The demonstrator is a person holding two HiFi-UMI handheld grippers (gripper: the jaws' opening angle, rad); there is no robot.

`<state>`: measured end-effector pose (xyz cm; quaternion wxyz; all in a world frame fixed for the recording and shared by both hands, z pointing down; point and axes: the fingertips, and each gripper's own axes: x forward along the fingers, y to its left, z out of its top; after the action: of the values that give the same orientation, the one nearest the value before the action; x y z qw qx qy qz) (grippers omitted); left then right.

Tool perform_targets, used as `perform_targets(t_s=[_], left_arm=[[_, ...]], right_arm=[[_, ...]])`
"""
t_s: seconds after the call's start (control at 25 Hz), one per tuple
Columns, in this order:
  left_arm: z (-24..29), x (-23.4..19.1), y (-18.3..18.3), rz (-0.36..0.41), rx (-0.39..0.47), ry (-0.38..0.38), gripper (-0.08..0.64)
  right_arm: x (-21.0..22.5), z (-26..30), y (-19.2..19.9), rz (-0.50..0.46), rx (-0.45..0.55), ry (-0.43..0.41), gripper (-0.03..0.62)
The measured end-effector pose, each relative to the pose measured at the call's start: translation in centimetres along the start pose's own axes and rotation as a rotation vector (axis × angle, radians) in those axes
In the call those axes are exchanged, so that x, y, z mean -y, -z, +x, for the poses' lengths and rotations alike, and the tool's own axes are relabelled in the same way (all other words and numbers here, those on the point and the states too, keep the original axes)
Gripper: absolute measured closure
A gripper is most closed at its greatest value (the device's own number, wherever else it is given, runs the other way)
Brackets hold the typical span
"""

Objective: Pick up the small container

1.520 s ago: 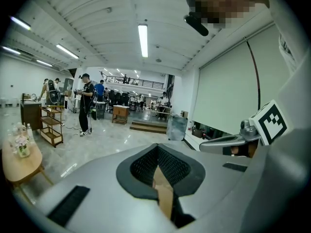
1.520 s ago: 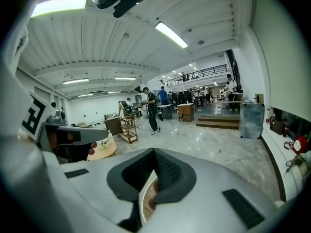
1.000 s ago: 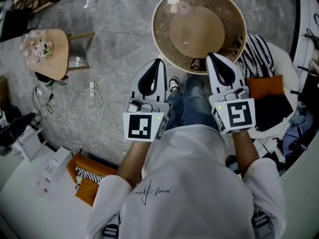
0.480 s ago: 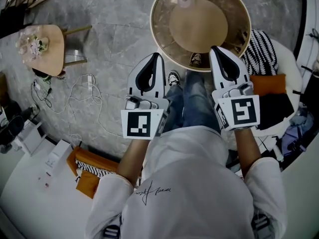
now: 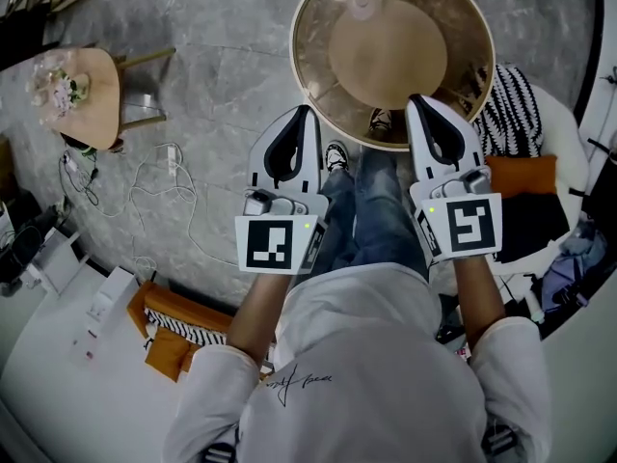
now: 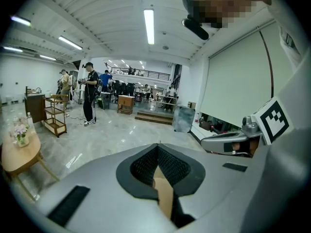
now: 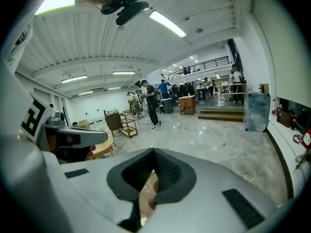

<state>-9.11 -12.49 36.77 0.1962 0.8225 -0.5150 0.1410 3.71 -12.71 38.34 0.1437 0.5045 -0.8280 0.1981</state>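
A small pale, see-through container [image 5: 359,5] stands at the far side of the round glass-topped table [image 5: 318,85]. My left gripper [image 5: 307,112] is shut and empty, held over the floor just short of the table's near rim. My right gripper [image 5: 416,100] is shut too, with its tip over the table's near edge. Both are well short of the container. In the left gripper view the left gripper's [image 6: 158,143] jaws meet at the tip with nothing between them. It is the same for the right gripper [image 7: 154,149] in the right gripper view. Neither gripper view shows the container.
A small wooden side table with flowers [image 5: 72,85] stands at the left, with cables [image 5: 154,186] on the stone floor beside it. Striped [image 5: 506,114] and orange cushions [image 5: 521,177] lie on a seat at the right. People [image 6: 90,93] stand far off in the hall.
The round table now sits slightly larger and further right in the head view. Both grippers stay shut side by side, and the right one's tip has come over the table's rim.
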Motion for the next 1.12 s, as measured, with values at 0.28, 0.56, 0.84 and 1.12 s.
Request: perform_targets(t_s=[0.28,0.56,0.84,1.12], left_arm=[[2.4,-1.1,1.6,-0.009,-0.019,-0.016,0.545],[4.7,-1.6,3.3,-0.013,-0.034,-0.027,0.545],[7.0,-1.7,4.5,-0.044,-0.025,-0.044,0.545],[9.4,-1.8,5.9,-0.063,-0.031,-0.04,0.545]], right_arm=[[1.1,2.2,1.7,0.008,-0.018,-0.006,0.577],[2.6,4.5,3.0,-0.016,-0.016,-0.016,0.577],[4.1,6.7,4.4,-0.014,-0.022,-0.021,0.577],[5.2,8.5,6.1,0.002,-0.028,-0.021,0.577]])
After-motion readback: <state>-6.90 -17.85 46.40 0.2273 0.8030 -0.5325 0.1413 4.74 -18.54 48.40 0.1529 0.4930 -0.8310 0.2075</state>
